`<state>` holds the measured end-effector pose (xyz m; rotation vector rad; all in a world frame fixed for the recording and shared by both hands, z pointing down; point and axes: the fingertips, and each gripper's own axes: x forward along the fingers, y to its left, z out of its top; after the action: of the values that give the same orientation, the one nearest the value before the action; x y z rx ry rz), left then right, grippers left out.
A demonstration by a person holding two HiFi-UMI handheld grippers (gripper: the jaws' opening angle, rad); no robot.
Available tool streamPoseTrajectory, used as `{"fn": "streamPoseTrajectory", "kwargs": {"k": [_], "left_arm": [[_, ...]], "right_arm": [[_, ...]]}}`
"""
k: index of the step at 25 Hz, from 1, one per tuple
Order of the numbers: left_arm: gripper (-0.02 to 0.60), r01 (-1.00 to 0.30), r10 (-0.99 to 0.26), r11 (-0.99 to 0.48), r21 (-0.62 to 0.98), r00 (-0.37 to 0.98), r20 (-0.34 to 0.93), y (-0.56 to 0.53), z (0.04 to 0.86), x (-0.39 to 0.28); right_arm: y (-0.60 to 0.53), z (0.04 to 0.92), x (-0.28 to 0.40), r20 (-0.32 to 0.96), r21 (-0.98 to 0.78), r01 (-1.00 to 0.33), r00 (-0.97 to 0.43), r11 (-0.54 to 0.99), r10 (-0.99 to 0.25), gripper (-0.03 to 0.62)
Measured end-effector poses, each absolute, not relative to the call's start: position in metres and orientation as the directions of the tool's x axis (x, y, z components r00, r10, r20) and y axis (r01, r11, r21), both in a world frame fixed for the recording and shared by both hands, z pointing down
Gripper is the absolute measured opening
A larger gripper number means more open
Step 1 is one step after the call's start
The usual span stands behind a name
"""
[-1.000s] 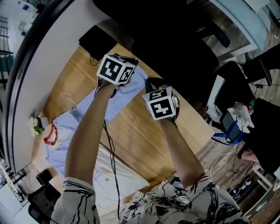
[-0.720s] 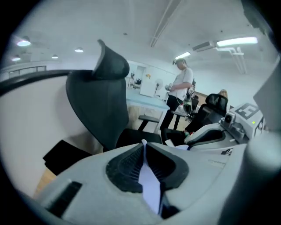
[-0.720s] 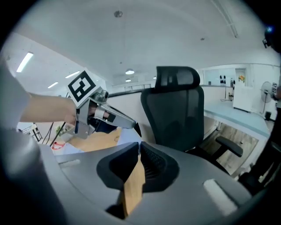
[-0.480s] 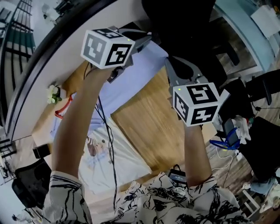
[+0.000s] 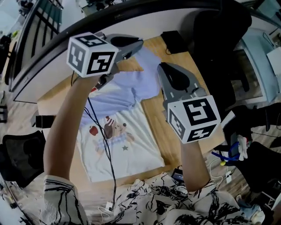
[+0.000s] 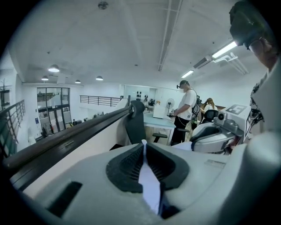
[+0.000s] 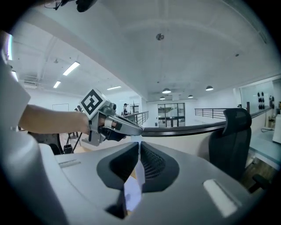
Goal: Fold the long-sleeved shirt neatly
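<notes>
The long-sleeved shirt (image 5: 118, 145) has a white body with a cartoon print and a lavender upper part (image 5: 140, 83). It lies spread over the wooden table (image 5: 173, 132), its far end lifted. My left gripper (image 5: 139, 44) is raised high at the upper left, shut on a pinch of the lavender fabric (image 6: 150, 184). My right gripper (image 5: 161, 69) is beside it at the same height, shut on another strip of the fabric (image 7: 131, 189). Each gripper view looks out level over the room, with the left gripper (image 7: 131, 128) and the right gripper (image 6: 210, 134) facing one another.
A black office chair (image 5: 219, 39) stands beyond the table's right side, and a black box (image 5: 173, 40) sits at its far edge. A black cable (image 5: 106, 149) hangs from my left arm over the shirt. A dark rail (image 5: 131, 11) runs behind. A person (image 6: 186, 110) stands at a far desk.
Both grippers have risen a long way, taking the shirt's lavender end up with them. The white printed body has come into view below.
</notes>
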<state>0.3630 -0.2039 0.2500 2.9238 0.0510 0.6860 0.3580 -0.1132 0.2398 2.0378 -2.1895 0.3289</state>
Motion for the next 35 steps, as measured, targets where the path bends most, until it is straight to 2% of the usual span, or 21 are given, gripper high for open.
{"fn": "streamPoseTrajectory", "kwargs": {"k": [8,15,24,31,35], "left_arm": [[0.026,-0.082,-0.021,-0.989,0.121,0.899,0.438,-0.236,0.246,0.203],[0.026,-0.119,-0.026,-0.98,0.159,0.87,0.492,-0.258,0.312,0.097],[0.029,-0.127,0.045,-0.953,0.276,0.84,0.541,-0.277,0.44,0.003],[0.032,-0.241,0.056,-0.895,0.376,0.775,0.63,-0.29,0.527,-0.06],[0.045,-0.327,0.032,-0.84,0.433,0.767,0.64,-0.295,0.556,-0.09]], "right_arm": [[-0.146,0.244,0.198,0.24,-0.056,-0.988,-0.156,0.147,-0.958,0.026],[-0.169,0.305,0.096,0.285,-0.009,-0.988,-0.153,0.157,-0.946,0.027],[-0.196,0.412,0.007,0.422,0.15,-0.949,-0.194,0.279,-0.886,0.028],[-0.209,0.482,-0.063,0.532,0.247,-0.859,-0.268,0.45,-0.803,0.029],[-0.21,0.52,-0.098,0.581,0.302,-0.789,-0.292,0.535,-0.759,0.029]]}}
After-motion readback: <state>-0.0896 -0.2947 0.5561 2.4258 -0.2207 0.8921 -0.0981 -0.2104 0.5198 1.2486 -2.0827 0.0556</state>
